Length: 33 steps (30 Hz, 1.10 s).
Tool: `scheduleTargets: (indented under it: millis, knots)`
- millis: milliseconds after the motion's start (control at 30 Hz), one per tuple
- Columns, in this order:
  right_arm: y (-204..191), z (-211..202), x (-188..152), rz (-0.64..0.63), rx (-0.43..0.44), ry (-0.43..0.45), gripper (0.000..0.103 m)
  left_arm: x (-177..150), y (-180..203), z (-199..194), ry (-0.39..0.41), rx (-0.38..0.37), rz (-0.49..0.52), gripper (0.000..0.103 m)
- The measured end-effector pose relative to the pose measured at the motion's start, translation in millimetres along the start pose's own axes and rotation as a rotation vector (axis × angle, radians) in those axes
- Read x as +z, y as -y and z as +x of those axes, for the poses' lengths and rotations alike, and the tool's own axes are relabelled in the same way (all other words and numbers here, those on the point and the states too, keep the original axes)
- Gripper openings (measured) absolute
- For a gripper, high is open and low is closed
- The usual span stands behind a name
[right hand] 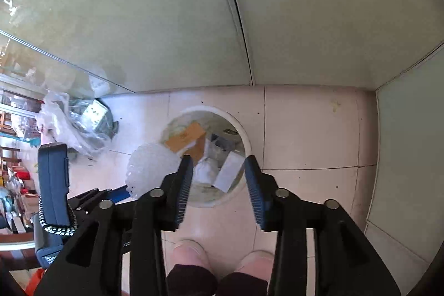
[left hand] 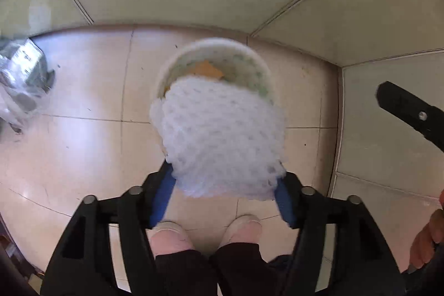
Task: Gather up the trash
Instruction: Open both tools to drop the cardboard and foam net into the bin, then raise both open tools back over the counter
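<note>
Directly above white bin (left hand: 258, 57) on tiled floor (left hand: 83, 90), seen from L wrist cam: L claw (left hand: 224, 171) pointing steeply down, jaws spread wide, white foam net (left hand: 222, 135) at tips of blue pads (left hand: 163, 185). Net blurred against sharp claw, looking loose rather than pinched, hanging over near rim of bin. From R wrist cam: R claw (right hand: 218, 160) also pointing down over bin, jaws partly apart w/ nothing between them. Inside bin: brown cardboard (right hand: 184, 139), white box (right hand: 229, 171), crumpled white paper (right hand: 205, 171) (deeper contents too dim to make out). Left of bin, apart from it, crumpled clear plastic bag (right hand: 72, 124) lying on floor by glass wall. Below both claws, toes of pale shoes (right hand: 188, 251) near bin.
</note>
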State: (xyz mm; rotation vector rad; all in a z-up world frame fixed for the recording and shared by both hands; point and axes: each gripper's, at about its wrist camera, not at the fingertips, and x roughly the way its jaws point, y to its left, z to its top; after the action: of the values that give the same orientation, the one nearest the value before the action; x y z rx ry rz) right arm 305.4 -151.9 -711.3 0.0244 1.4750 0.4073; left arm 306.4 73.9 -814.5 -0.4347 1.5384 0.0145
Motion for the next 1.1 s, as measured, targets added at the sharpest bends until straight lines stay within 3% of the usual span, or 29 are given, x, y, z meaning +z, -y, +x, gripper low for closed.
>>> scheduleTargets:
  millis: [200, 367, 600, 900, 1100]
  knots:
    - [-16.5, -44.0, 5.6, -0.014, 0.002, 0.030, 0.038, 5.4, 6.6, -22.0, 0.006, 0.009, -0.007, 0.066]
    - [-28.3, -86.4, 11.4, -0.016, -0.002, 0.049, 0.038, 4.7, 15.4, -79.3, 0.041, 0.018, -0.035, 0.066]
    - [-55.5, -186.4, 27.8, -0.012, 0.002, 0.110, 0.038, 1.6, 52.8, -226.0, 0.178, 0.062, 0.052, 0.066]
    - [-105.6, -353.3, 42.5, -0.012, 0.039, 0.289, 0.038, -6.3, 106.1, -435.5, 0.393, 0.098, 0.182, 0.066]
    - [-131.6, -446.8, 51.5, -0.015, 0.035, 0.409, 0.038, -7.2, 123.6, -541.5, 0.481, 0.038, 0.184, 0.066]
